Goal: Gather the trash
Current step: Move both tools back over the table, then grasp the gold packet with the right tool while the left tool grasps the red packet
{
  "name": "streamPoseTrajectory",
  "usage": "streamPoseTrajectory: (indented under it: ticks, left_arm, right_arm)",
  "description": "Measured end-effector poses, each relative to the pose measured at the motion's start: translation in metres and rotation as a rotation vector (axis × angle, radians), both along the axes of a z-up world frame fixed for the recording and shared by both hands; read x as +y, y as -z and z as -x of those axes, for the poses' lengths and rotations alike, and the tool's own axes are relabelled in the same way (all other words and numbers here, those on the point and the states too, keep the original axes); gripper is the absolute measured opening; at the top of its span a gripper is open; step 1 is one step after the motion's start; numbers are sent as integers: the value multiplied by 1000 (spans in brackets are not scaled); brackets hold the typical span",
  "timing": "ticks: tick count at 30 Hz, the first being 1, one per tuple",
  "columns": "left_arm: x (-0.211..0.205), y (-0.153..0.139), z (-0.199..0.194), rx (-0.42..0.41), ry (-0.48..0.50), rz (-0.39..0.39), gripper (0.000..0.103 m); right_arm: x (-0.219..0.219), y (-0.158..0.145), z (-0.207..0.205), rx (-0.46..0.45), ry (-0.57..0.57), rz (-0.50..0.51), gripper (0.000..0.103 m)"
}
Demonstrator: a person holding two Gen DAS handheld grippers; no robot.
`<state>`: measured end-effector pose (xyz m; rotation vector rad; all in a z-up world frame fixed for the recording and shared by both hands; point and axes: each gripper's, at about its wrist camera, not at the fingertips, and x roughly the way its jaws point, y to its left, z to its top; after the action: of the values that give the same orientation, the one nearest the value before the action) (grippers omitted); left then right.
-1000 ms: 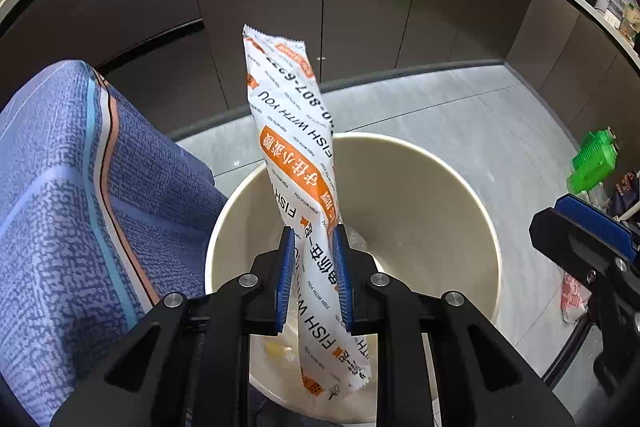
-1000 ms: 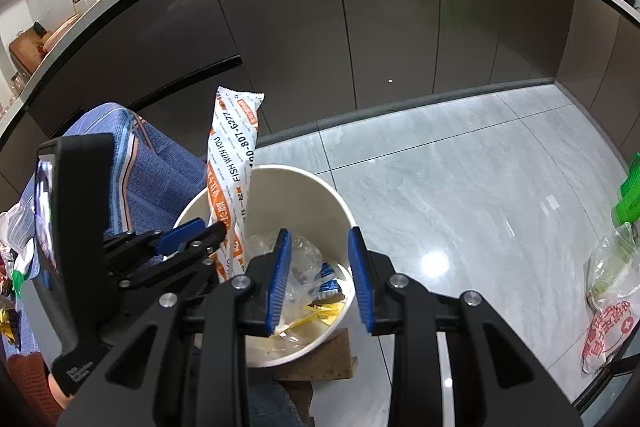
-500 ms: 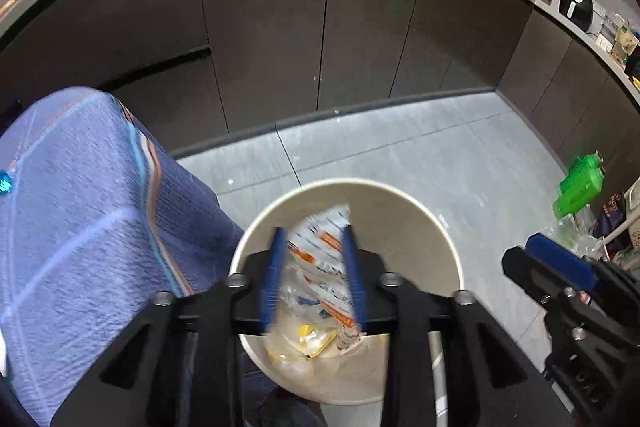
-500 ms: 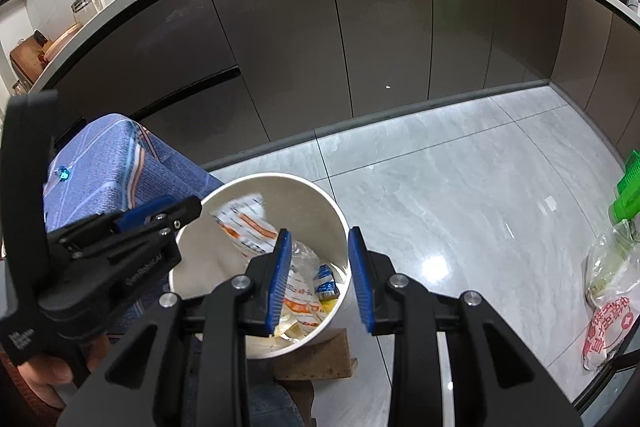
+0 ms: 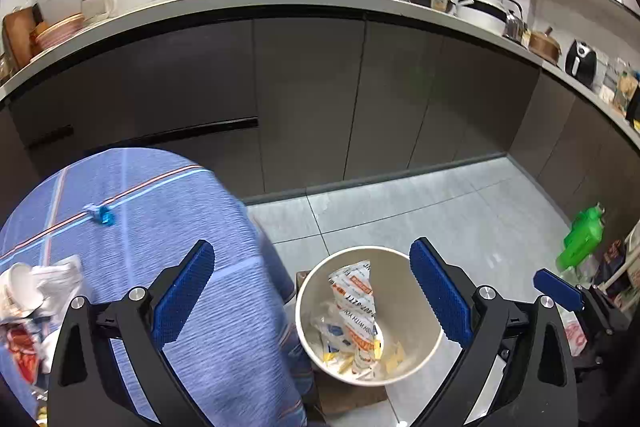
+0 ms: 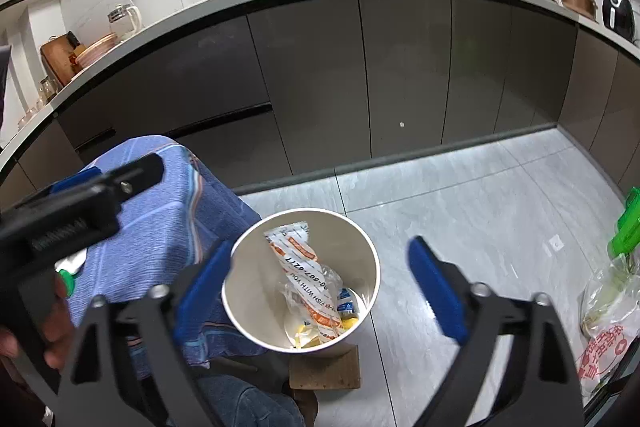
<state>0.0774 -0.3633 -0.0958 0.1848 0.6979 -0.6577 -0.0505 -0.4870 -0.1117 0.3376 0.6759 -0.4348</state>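
Entry: wrapper binned, both tools emptying out.
You are standing the left tool (image 5: 312, 291) and right tool (image 6: 320, 287) wide after opening them, nothing between either; the snack wrapper (image 5: 352, 311) is lying inside the bin (image 5: 424, 347) below and ahead. Next, you are likely reaching left for litter (image 5: 36, 291) on the blue-clothed surface (image 5: 160, 195).

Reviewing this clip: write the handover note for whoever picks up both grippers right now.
Left gripper: open, empty; its fingers have just spread after letting go of the wrapper.
Right gripper: open, empty; also just opened.
Orange-and-white snack wrapper: inside the white bin, leaning on other wrappers there.
Done: this wrapper is binned.
Left: crumpled trash lies on the blue tablecloth to the left; a small blue item lies there too.
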Motion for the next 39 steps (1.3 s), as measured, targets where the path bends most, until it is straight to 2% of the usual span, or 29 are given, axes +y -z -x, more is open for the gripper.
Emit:
streamPoseTrajectory:
  ticks: [10, 20, 26, 35, 39]
  left_arm:
    - [71, -50, 12, -18, -83, 7, 94]
    - [145, -72, 17, -24, -171, 25, 94]
    - [210, -71, 10, -18, -256, 10, 94]
    - [314, -47, -10, 89, -421, 12, 94]
    - [347, -40, -12, 94, -462, 1, 94]
  right_arm:
    - [36, -30, 12, -9, -36, 42, 99]
    - [86, -59, 0, -42, -129, 49, 100]
    - [128, -65, -21, -37, -254, 34, 100]
    - [190, -61, -59, -4, -452, -14, 100]
    - [216, -57, -74, 19, -521, -16, 99]
